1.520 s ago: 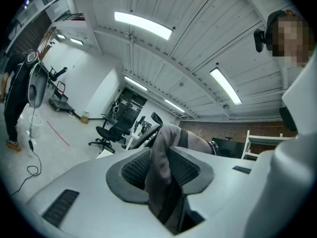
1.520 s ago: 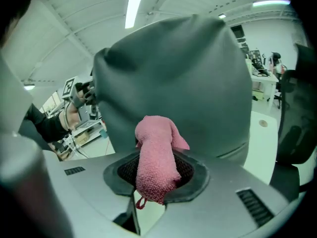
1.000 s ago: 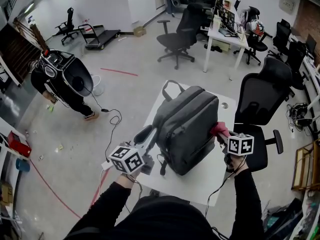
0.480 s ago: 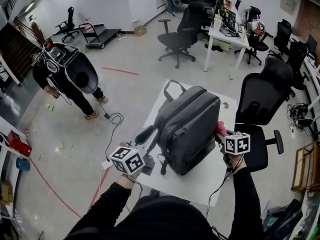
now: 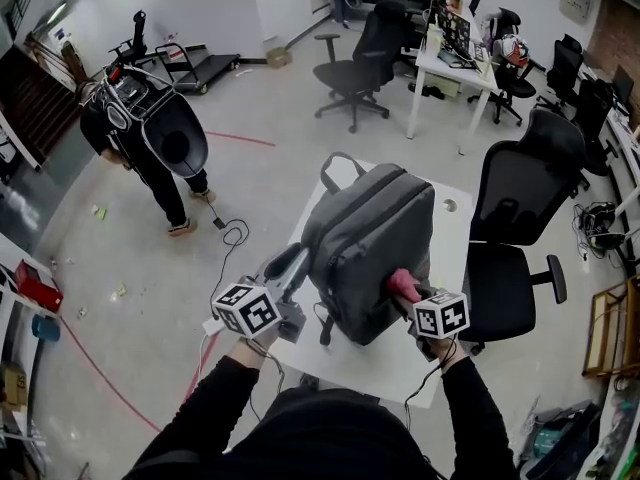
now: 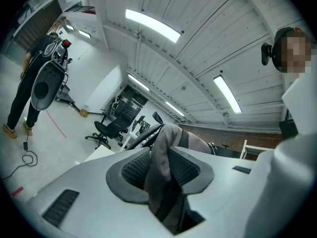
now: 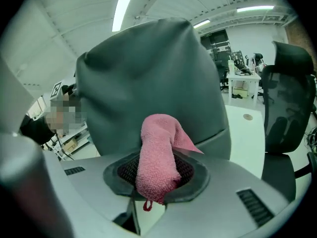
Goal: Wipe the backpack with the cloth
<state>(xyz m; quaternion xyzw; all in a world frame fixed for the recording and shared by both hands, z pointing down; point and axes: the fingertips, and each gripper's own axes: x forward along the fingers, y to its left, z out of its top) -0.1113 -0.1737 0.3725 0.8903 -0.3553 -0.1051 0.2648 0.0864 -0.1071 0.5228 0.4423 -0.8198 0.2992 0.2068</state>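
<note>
Backpack (image 5: 372,238), grey, stands on a white table (image 5: 452,230) in the head view, with its carry handle at the far end. The left gripper (image 5: 290,278) sits at its near left side with a shoulder strap (image 5: 282,264) caught in the jaws. The right gripper (image 5: 412,300) is at the near right side, and a pink cloth (image 5: 401,284) pokes out of it against the grey fabric. A black chair (image 5: 525,203) stands just right of the table. A person (image 5: 150,133) stands on the floor well off to the left.

In the left gripper view, the left gripper (image 6: 161,171) is closed on the grey mesh strap (image 6: 166,145), which rises out of the jaws.

In the right gripper view, the right gripper (image 7: 157,176) is clamped on the bunched cloth (image 7: 158,150). The cloth's free end reaches up to the backpack (image 7: 148,78), which fills the view behind it. The table (image 7: 245,133) shows to the right.
</note>
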